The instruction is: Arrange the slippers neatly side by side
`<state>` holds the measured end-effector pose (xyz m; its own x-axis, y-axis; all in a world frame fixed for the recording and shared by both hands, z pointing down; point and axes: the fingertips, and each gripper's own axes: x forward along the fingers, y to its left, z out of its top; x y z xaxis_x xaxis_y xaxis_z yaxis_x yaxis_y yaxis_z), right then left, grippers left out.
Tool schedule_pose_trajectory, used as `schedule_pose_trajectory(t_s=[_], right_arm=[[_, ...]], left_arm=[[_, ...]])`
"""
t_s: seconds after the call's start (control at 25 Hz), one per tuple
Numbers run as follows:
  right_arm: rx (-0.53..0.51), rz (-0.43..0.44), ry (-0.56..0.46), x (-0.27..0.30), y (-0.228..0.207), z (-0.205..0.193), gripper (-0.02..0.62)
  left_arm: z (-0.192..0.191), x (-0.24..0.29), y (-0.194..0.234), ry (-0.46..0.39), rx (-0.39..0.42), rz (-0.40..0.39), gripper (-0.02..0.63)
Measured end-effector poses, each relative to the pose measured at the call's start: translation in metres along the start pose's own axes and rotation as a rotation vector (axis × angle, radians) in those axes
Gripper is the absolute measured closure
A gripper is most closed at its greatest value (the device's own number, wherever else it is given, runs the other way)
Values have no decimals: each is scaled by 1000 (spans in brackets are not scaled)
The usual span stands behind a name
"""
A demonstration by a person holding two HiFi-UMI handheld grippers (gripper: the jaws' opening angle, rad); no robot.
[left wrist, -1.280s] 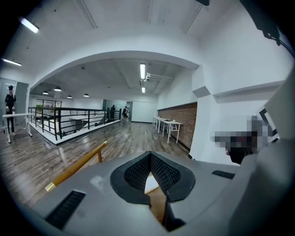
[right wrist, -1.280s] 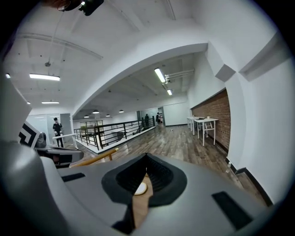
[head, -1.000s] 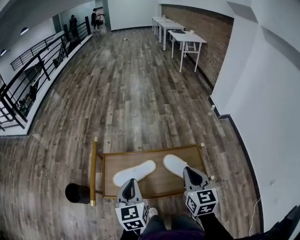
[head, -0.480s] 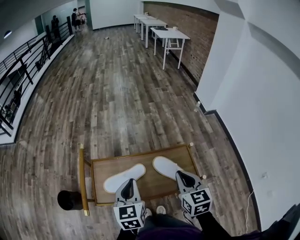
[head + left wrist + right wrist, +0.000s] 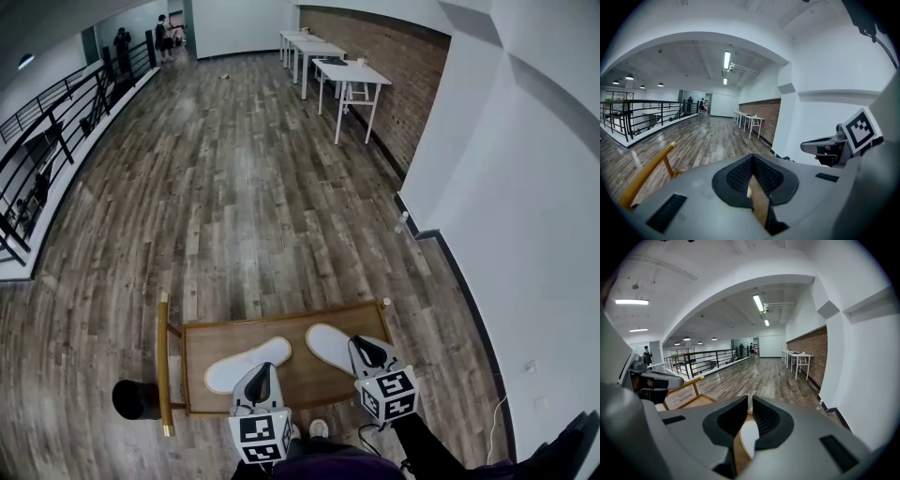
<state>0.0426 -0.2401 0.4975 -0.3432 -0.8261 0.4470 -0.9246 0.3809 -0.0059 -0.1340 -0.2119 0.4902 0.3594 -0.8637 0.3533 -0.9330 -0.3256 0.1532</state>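
Wooden table (image 5: pixel 281 330) holds white slippers (image 5: pixel 246 365)

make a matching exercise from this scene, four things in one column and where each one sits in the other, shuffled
Things
1. white flat slipper on the left
2. white flat slipper on the right
3. black round object
4. white long-legged tables

Places
a. on the low wooden table, near end covered by the right gripper in the head view
b. far off, along the brick wall
c. on the low wooden table, by the left gripper
d. on the floor, left of the low wooden table

Pairs: 1-c, 2-a, 3-d, 4-b
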Motion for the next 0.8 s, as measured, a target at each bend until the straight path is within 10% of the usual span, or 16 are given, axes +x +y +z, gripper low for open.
schedule_pose_trajectory(t_s=[0.24,0.8], right_arm=[[-214,286,408,46,-2,-66,453],[-486,376,930,110,-34,-163,454]], left_arm=[[-15,-2,-1,50,-9,0,606],[-43,-20,10,131,-5,44,606]])
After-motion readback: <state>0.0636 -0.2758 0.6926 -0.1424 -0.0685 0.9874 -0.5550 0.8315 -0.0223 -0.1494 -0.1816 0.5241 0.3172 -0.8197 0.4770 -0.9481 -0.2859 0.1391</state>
